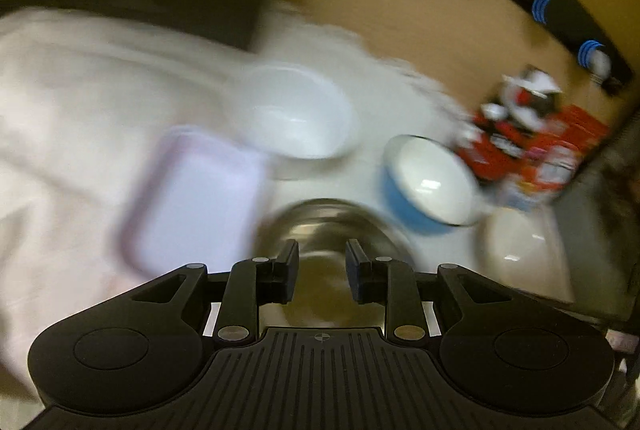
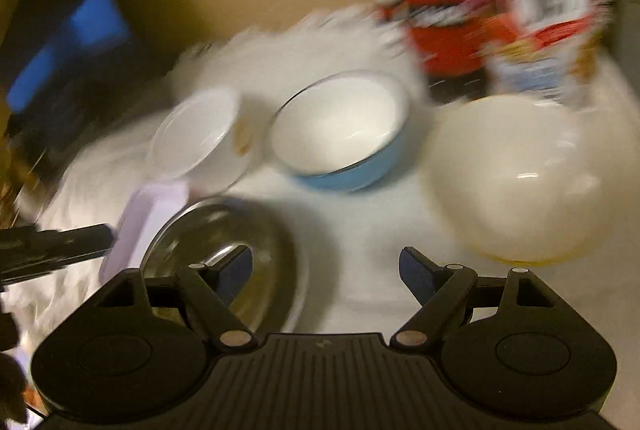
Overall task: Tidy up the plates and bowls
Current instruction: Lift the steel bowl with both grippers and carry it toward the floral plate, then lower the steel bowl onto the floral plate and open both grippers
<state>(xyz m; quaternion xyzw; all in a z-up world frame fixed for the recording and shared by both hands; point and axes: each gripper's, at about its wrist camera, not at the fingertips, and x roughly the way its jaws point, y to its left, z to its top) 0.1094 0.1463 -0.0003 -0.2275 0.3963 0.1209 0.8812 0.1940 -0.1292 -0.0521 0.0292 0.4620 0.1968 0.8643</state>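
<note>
On the white cloth (image 2: 352, 230), the steel bowl (image 1: 328, 226) is sitting just beyond the left gripper (image 1: 322, 262), whose jaws are standing partly apart, pinching nothing. The right gripper (image 2: 326, 270) is hovering spread wide and empty, between that bowl and the cream bowl (image 2: 516, 182). The blue bowl (image 2: 340, 134) and white bowl (image 2: 200, 134) are waiting behind. I'm judging the steel bowl light, stiff and slippery: take its rim.

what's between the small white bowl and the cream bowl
The blue bowl with its white inside sits between the small white bowl and the cream bowl; the right wrist view shows it best.
</note>
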